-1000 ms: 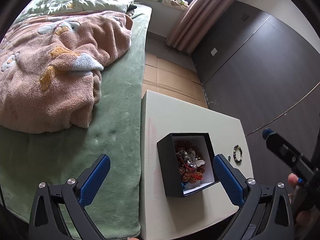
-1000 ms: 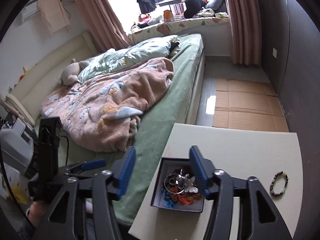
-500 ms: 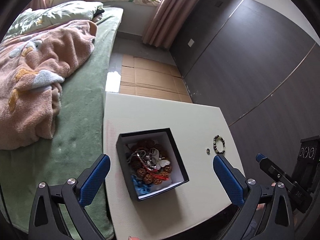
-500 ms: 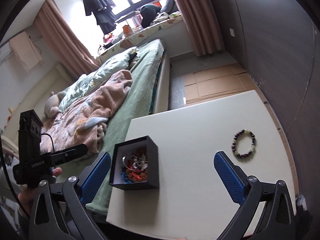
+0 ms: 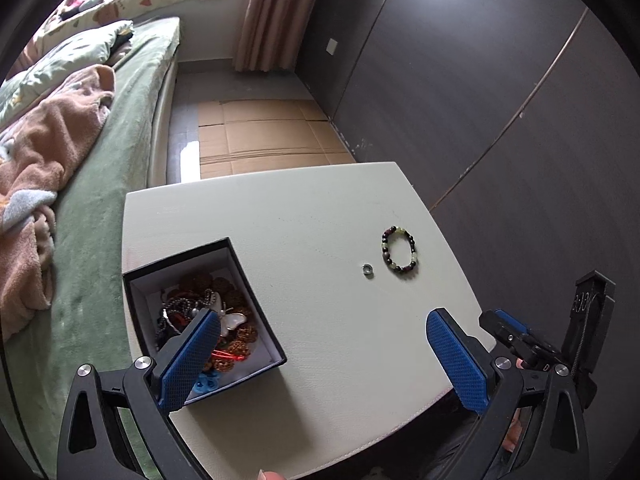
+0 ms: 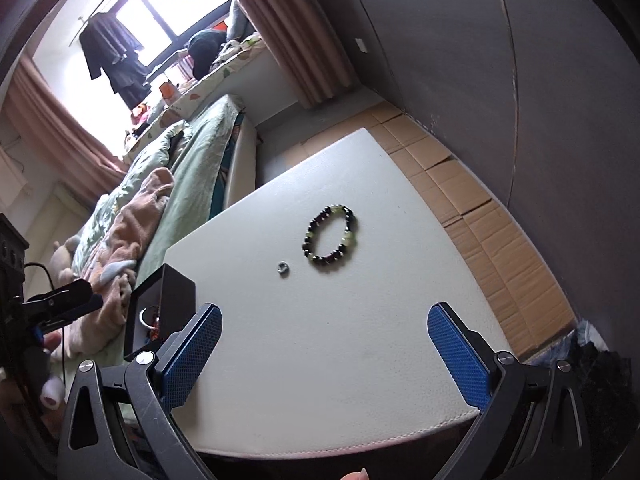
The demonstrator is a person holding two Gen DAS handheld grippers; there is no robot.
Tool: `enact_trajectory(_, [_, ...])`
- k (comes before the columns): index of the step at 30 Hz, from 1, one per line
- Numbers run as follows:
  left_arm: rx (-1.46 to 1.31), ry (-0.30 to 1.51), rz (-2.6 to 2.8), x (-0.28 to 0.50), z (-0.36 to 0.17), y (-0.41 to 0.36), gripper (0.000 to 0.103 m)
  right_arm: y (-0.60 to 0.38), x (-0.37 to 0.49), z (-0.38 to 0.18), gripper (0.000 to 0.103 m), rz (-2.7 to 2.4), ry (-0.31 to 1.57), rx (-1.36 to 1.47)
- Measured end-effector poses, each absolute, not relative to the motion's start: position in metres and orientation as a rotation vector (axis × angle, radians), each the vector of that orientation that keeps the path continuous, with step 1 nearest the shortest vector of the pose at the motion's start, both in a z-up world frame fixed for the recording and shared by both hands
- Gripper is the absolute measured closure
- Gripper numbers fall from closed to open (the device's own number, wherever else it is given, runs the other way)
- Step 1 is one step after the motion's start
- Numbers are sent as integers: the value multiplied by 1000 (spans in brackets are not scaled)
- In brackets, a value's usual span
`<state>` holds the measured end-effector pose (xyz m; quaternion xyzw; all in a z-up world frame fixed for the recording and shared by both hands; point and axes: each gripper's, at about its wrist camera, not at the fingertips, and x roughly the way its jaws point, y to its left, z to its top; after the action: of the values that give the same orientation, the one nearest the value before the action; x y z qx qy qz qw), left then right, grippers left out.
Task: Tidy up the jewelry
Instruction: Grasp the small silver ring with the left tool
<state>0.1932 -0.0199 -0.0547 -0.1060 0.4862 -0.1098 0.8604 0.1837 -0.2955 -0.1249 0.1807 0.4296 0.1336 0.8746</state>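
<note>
A black box (image 5: 240,276) with a white lining stands on the left of the white table (image 5: 304,216); it holds several tangled pieces of jewelry (image 5: 208,320). A dark and green beaded bracelet (image 5: 399,251) and a small silver ring (image 5: 367,269) lie on the table's right side. My left gripper (image 5: 324,356) is open and empty above the table's near edge, its left finger over the box. My right gripper (image 6: 324,354) is open and empty, short of the bracelet (image 6: 330,239) and ring (image 6: 283,267). The box (image 6: 168,300) sits at its left.
A bed with a green cover (image 5: 120,152) and a pink blanket (image 5: 48,148) runs along the table's left. Cardboard sheets (image 5: 260,132) cover the floor beyond the table. A dark panelled wall (image 5: 500,100) stands close on the right.
Both grippers have swung right, toward the bracelet and ring. The right gripper opened wide a second ago and has stayed open. The box has not moved.
</note>
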Motion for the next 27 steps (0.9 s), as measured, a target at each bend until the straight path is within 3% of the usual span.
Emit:
enact_trajectory(17, [-101,1140,-229,243,-92,-86,1,-352,183,-144,0,166,890,645])
enact_trajectory(20, [-76,1141,-246,255,-97,-97,12,-353,185,-146,0,153,891,644])
enact_trajectory(23, [-46,1189,-252,267,-108,-108,36,-355,186,-151,1,157,904,660])
enact_trajectory(24, [-46,1205,-251,271,-112,-111,44,-356,187,-153,4,156,908,665])
enact_trajectory(27, [-55,1238,-248,280,-123,-115,49,-357,189,-158,38,157,931,669])
